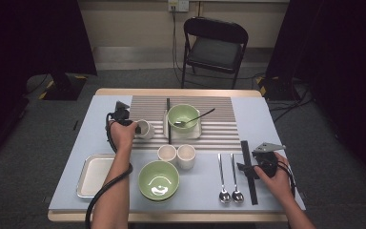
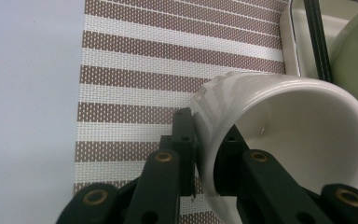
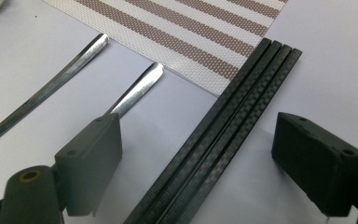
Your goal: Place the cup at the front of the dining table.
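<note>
Over the striped mat (image 2: 168,70), gripped a tilted white cup (image 2: 284,140) by its rim, left fingers (image 2: 184,140) clamped; glazed, slippery, breakable. Right fingers (image 3: 88,163) open astride black chopsticks (image 3: 223,126).

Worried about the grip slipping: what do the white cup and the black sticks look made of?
White cup: likely glazed ceramic, since its glossy wall mirrors the mat's stripes. Black sticks: possibly carbon fibre, with a checkered weave and dull sheen.
</note>
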Available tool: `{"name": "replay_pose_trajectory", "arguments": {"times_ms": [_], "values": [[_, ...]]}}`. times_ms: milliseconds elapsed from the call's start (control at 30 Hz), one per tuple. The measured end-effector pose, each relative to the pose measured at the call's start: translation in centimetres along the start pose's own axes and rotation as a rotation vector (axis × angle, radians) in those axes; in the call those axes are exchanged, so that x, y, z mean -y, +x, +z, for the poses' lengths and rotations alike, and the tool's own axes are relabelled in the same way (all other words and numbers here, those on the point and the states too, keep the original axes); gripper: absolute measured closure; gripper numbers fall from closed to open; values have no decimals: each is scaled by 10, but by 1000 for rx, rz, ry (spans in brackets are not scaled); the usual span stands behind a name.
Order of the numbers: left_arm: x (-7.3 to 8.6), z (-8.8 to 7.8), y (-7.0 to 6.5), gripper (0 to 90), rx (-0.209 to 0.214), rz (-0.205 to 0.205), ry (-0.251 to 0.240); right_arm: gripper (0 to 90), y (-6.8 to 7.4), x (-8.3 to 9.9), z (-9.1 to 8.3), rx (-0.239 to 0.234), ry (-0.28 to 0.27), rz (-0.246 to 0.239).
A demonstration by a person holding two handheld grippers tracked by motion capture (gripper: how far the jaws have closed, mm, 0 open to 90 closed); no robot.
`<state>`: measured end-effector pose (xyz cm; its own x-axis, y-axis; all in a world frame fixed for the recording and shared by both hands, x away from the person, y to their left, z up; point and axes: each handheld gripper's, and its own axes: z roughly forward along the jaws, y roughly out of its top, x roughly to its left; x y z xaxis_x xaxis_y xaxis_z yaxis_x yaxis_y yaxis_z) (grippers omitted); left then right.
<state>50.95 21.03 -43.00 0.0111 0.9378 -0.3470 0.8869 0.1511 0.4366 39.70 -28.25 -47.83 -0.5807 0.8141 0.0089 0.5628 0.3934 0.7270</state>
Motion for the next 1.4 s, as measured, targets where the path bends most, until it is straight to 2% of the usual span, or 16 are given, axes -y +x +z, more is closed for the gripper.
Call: {"name": "replay_pose_trajectory", "arguments": {"times_ms": [433, 600, 733, 1133, 1233, 1400], "values": [[0, 0, -5, 811, -33, 5, -22, 152, 0, 0, 0, 1, 0, -2], [-1, 0, -6, 798, -17, 11, -33, 152, 0, 0, 0, 0, 0, -2], [-2, 0, -8, 786, -27, 24, -37, 152, 0, 0, 0, 1, 0, -3], [-3, -3, -13, 740, -19, 21, -69, 152, 0, 0, 0, 1, 0, -3], [-6, -6, -14, 728, -23, 39, -74, 152, 0, 0, 0, 3, 0, -3], [-7, -6, -18, 710, -22, 35, -85, 152, 0, 0, 0, 3, 0, -4]]}}
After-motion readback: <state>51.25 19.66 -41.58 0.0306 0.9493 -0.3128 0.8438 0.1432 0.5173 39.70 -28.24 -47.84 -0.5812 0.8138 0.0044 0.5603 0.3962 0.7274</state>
